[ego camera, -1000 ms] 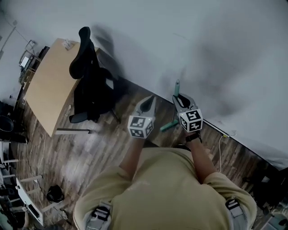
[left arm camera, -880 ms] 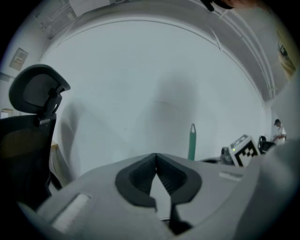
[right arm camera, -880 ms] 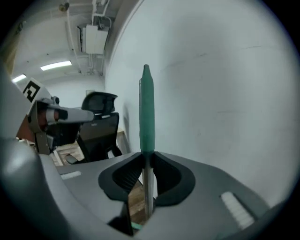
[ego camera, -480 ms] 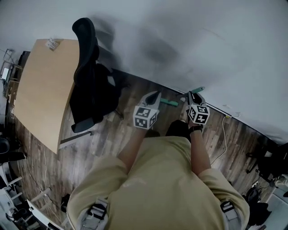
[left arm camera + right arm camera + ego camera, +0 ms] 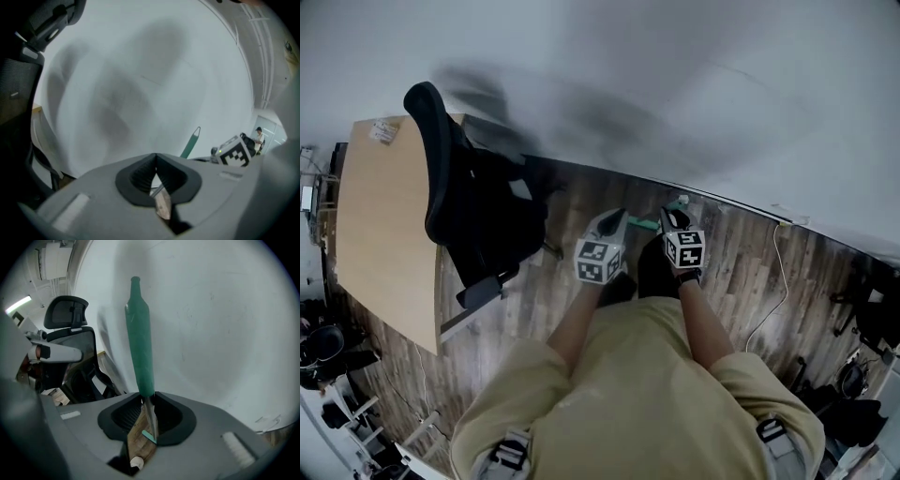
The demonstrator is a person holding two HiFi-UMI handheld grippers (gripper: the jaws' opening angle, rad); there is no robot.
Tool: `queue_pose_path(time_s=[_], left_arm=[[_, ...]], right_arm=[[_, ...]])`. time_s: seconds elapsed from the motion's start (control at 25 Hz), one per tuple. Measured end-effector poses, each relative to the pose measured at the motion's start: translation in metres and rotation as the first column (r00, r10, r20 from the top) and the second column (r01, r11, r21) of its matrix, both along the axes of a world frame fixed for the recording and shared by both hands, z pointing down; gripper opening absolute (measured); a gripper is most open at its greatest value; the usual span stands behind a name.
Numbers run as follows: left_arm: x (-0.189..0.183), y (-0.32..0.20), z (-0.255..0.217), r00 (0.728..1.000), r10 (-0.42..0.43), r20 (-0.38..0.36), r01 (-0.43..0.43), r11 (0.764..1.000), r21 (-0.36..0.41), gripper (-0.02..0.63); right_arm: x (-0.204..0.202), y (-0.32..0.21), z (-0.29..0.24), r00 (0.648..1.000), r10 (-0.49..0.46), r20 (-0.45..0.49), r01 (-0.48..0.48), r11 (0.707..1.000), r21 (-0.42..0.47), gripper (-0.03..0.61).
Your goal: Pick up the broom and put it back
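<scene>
The broom has a green grip on a thin metal shaft. In the right gripper view the grip rises along the white wall, and the shaft runs down between the jaws of my right gripper, which is shut on it. In the head view only a short green piece of the broom shows on the floor side, between my right gripper and my left gripper. Both are low by the wall's foot. My left gripper has its tips together and grips nothing I can see. The broom's grip stands to its right.
A black office chair stands left of the grippers, beside a light wooden desk. A white cable trails over the wood floor at the right. The white wall is directly ahead.
Both grippers have come down toward the floor at the wall's foot. The green grip, standing clear above the right gripper before, is now mostly hidden behind it in the head view.
</scene>
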State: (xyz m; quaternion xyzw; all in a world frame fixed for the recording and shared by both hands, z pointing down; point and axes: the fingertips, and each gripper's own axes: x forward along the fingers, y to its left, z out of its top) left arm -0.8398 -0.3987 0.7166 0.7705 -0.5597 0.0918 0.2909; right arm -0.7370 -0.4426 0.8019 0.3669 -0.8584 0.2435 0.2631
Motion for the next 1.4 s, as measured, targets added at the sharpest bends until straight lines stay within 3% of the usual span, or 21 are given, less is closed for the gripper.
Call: queue_pose_path(time_s=[0.28,0.4,0.64,0.84,1.12,1.4], left_arm=[[-0.001,-0.039,0.050,0.999,-0.027,0.020,0.029,0.995,-0.091,0.003],[0.000,-0.049,0.067,0.999,-0.047,0.018,0.049,0.991,-0.125,0.004],[-0.004,-0.060,0.098,0.999,-0.017,0.032,0.022,0.987,-0.159,0.004],[-0.009,-0.062,0.117,0.998,-0.060,0.001,0.060,0.984,-0.171,0.003],[-0.003,-0.062,0.130,0.999,-0.035,0.000,0.034,0.985,-0.168,0.003],[0.002,-0.055,0.135,1.000,-0.006,-0.004,0.005,0.986,-0.168,0.003]], right_arm=[[-0.002,-0.006,0.084,0.995,0.094,-0.041,-0.100,0.979,-0.176,0.092],[-0.011,-0.009,0.115,0.994,0.078,-0.076,-0.093,0.969,-0.227,0.094],[-0.035,-0.039,0.156,0.994,-0.038,-0.105,0.016,0.979,-0.205,0.094],[-0.047,-0.081,0.175,0.988,-0.125,-0.091,0.108,0.978,-0.176,0.094],[-0.049,-0.148,0.185,0.999,-0.026,-0.021,0.022,0.988,-0.151,0.094],[-0.047,-0.179,0.194,0.998,0.054,0.040,-0.047,0.986,-0.159,0.111]])
